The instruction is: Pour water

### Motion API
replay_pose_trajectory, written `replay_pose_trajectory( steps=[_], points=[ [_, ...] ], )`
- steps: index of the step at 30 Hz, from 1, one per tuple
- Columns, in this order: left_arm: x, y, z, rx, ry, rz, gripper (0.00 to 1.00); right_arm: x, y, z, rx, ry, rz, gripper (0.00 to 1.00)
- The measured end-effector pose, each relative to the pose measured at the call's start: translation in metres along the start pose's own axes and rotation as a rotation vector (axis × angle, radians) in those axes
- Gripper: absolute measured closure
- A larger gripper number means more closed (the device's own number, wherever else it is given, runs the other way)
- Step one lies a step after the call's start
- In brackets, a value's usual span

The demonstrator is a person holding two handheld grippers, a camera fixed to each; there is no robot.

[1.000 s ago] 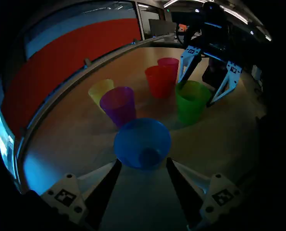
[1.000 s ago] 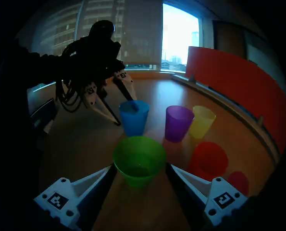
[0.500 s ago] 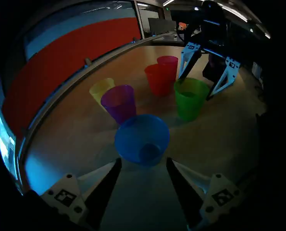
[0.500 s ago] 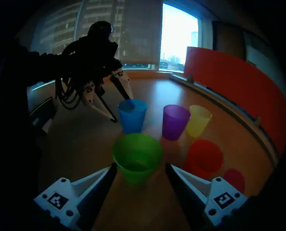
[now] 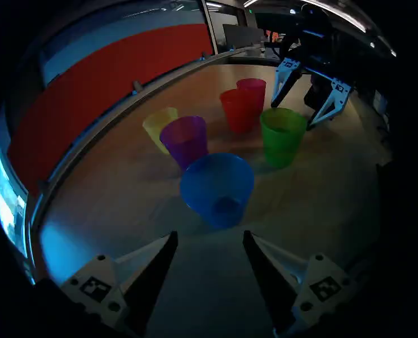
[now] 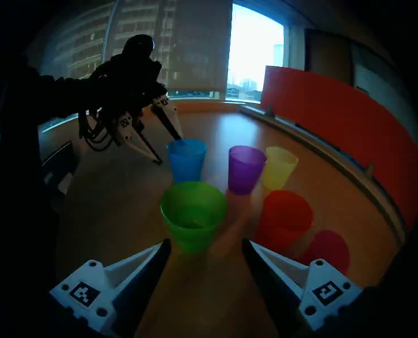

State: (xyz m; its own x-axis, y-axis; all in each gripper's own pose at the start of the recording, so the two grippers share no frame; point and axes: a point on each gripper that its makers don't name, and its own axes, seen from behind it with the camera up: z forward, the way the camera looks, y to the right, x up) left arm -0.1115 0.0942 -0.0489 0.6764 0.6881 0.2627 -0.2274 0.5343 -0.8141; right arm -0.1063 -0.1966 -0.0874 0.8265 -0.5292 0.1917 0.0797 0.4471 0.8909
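Note:
A blue cup [image 5: 217, 188] stands upright on the wooden table [image 5: 124, 191], just beyond the tips of my open left gripper [image 5: 209, 236] and apart from them. In the right gripper view a green cup [image 6: 193, 214] stands just past my open right gripper [image 6: 206, 243], with its fingers clear of the cup. The same green cup [image 5: 282, 135] appears in the left gripper view with the right gripper [image 5: 290, 117] behind it. The blue cup [image 6: 186, 159] has the left gripper [image 6: 169, 151] behind it. What the cups hold is too dim to tell.
Purple [image 5: 185, 141], yellow [image 5: 159, 127], red [image 5: 239, 110] and pink [image 5: 252, 93] cups stand in a cluster between the two grippers. A raised rail and red wall panel [image 5: 96, 79] run along one table edge. A person's dark arm [image 6: 51, 101] holds the far gripper.
Both grippers have drawn back. The blue cup and the green cup, earlier reaching in between the fingertips, now stand farther off beyond them. The cups themselves have stayed in place.

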Motion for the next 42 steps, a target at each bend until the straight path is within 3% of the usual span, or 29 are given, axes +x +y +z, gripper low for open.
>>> replay_pose_trajectory(
  steps=[12, 24, 30, 35, 42],
  points=[
    [-0.010, -0.001, -0.014, 0.019, -0.012, 0.002, 0.14, -0.013, 0.006, -0.023, -0.037, -0.020, 0.002, 0.03],
    [-0.017, -0.007, -0.024, 0.051, -0.012, -0.034, 0.14, -0.018, 0.014, -0.041, -0.089, -0.017, 0.035, 0.03],
    [-0.019, -0.028, -0.029, 0.135, 0.001, -0.133, 0.14, -0.015, 0.021, -0.049, -0.142, -0.010, 0.112, 0.02],
    [-0.021, -0.043, -0.038, 0.217, 0.031, -0.225, 0.14, -0.022, 0.031, -0.057, -0.212, -0.027, 0.219, 0.03],
    [-0.025, -0.049, -0.049, 0.289, 0.065, -0.305, 0.14, -0.030, 0.041, -0.070, -0.300, -0.041, 0.330, 0.02]
  ],
)
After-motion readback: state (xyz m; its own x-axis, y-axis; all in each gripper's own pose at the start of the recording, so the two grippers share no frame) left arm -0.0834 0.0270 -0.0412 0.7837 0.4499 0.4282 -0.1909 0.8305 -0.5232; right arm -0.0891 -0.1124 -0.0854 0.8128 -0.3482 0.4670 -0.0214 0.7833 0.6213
